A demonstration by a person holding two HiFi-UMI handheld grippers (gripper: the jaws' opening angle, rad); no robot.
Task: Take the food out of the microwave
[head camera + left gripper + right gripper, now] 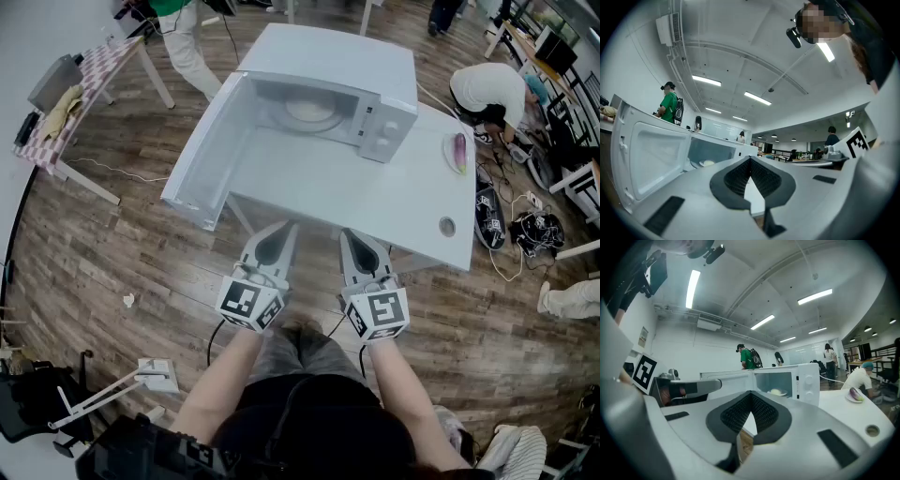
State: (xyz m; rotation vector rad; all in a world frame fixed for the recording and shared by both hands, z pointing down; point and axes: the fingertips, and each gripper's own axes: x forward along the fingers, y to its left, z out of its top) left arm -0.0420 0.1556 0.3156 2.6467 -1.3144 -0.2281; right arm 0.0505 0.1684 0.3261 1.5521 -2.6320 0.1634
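Head view: the microwave stands on a white table, its door open, and the pale food lies inside. The left gripper and right gripper hover in front of the microwave, apart from it. Left gripper view: jaws together, nothing between them. Right gripper view: jaws together too, empty.

A white tabletop stands on a wood-plank floor. Near its right edge lies a small plate holding something purple. Closer to the front corner, a small round disc sits in the surface. Beyond that edge a person in a white top crouches by tangled cables. At far left a checked side table carries a yellowish cloth, and a person in a green shirt stands beside it.
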